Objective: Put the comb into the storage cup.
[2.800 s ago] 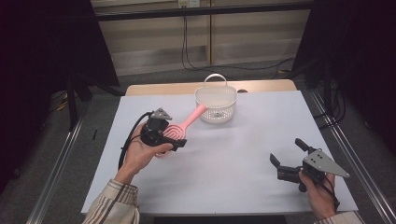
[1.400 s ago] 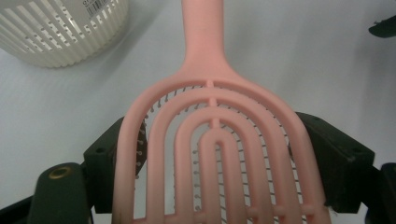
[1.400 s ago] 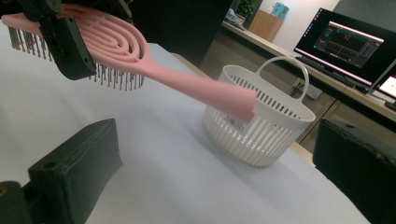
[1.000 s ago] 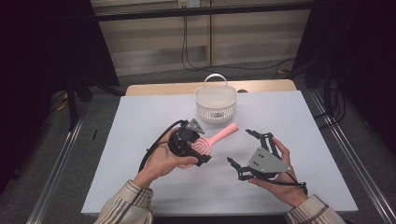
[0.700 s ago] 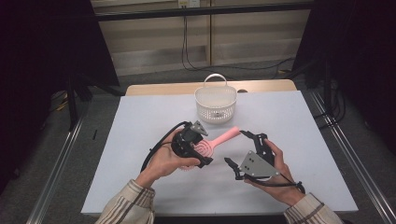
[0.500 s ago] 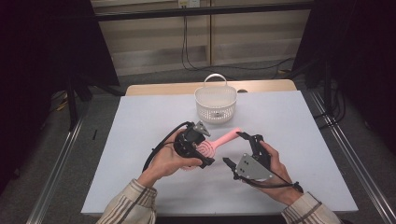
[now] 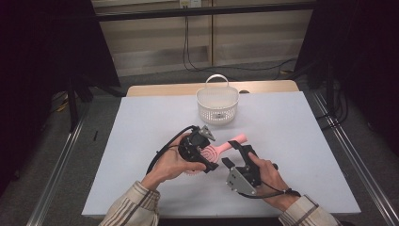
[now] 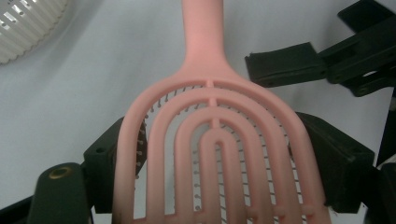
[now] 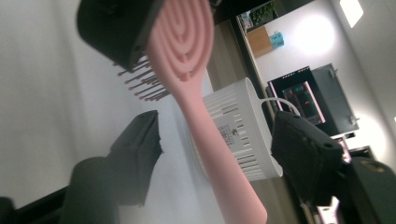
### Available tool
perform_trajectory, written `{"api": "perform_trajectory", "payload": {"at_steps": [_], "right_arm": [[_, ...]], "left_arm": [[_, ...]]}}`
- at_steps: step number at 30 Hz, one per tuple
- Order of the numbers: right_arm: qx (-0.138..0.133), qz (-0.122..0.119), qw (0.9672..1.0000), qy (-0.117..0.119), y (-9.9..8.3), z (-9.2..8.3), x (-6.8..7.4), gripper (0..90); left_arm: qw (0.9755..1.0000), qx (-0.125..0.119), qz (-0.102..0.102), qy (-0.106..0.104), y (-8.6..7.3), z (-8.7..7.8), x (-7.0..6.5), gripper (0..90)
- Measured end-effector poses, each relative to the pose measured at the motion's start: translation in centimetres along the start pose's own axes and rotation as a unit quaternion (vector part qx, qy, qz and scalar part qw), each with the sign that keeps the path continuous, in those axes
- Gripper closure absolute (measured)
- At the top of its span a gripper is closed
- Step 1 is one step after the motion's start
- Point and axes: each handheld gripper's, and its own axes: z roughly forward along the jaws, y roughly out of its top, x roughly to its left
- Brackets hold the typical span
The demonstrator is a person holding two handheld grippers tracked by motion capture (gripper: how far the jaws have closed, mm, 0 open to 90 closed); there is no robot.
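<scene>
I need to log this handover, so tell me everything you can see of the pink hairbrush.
The pink hairbrush looks like moulded plastic: a vented head of nested arches with thin bristles beneath, and a plain tapering handle. The left gripper clamps the head from both sides, holding it above the white table, handle towards the white basket. The right gripper has been closing; its jaws straddle the handle without touching.
</scene>
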Motion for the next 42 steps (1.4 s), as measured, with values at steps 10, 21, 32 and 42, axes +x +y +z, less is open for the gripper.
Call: {"api": "perform_trajectory", "payload": {"at_steps": [10, 21, 32, 42], "right_arm": [[0.017, -0.098, 0.9947, -0.026, 0.5, 0.9, 2.0, 47.8], [0.023, -0.113, 0.9928, -0.033, 0.7, 1.7, 2.3, 65.8], [0.028, -0.128, 0.991, -0.029, 1.0, 2.0, 2.6, 76.2], [0.028, -0.146, 0.9885, -0.028, 1.1, 1.9, 2.7, 78.7]], "left_arm": [[1.0, -0.001, 0.003, -0.001, 0.0, 0.0, -0.3, 20.3], [0.9999, 0.001, 0.006, -0.014, 0.0, 0.3, -0.5, 20.3], [0.9997, 0.008, 0.012, -0.019, 0.0, 0.4, -0.6, 20.2], [0.9996, 0.007, 0.011, -0.026, -0.1, 0.4, -0.5, 20.1]]}}
